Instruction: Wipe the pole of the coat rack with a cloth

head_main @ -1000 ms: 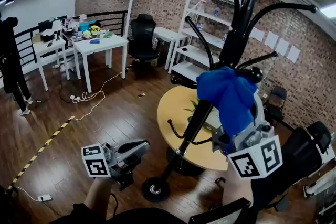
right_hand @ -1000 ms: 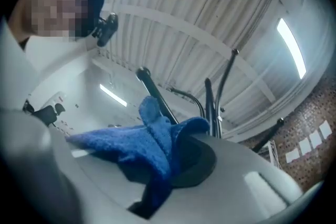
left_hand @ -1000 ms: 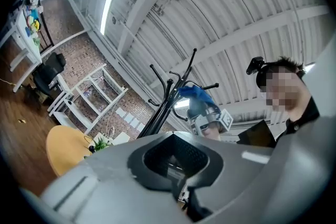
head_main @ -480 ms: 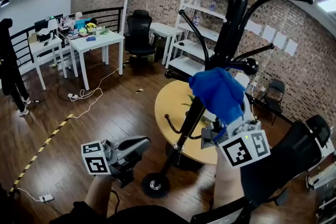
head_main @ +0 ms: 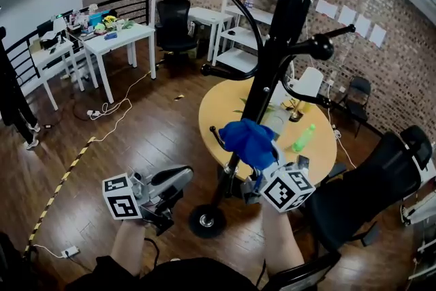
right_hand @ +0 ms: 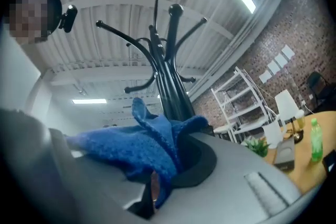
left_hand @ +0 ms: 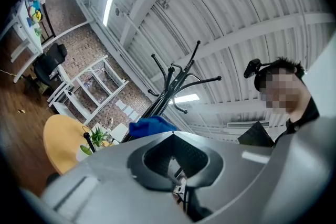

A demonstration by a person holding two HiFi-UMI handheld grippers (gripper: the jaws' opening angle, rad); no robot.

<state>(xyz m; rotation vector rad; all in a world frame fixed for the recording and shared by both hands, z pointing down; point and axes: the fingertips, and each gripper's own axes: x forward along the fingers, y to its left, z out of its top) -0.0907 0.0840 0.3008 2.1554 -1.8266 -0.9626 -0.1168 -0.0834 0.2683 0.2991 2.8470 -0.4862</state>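
Observation:
The black coat rack's pole [head_main: 272, 65] rises from its round base [head_main: 204, 220] on the wood floor, with curved hooks higher up. My right gripper [head_main: 262, 170] is shut on a bunched blue cloth [head_main: 248, 141], which presses against the lower part of the pole. In the right gripper view the cloth [right_hand: 142, 144] spills out of the gripper [right_hand: 156, 186] just in front of the pole [right_hand: 170, 86]. My left gripper [head_main: 178, 180] hangs low to the left of the base, shut and holding nothing. In the left gripper view the rack [left_hand: 168, 81] and cloth [left_hand: 149, 126] show beyond the gripper [left_hand: 178, 186].
A round yellow table [head_main: 221, 109] stands right behind the rack, with a green bottle [head_main: 304, 138] and a small plant on it. A black office chair [head_main: 371, 191] is close on the right. White shelving [head_main: 248, 7] and white desks [head_main: 116, 41] stand further back; cables lie on the floor.
My right gripper has slid the blue cloth down the pole, from the hook level to near the bottom. The left gripper has stayed put.

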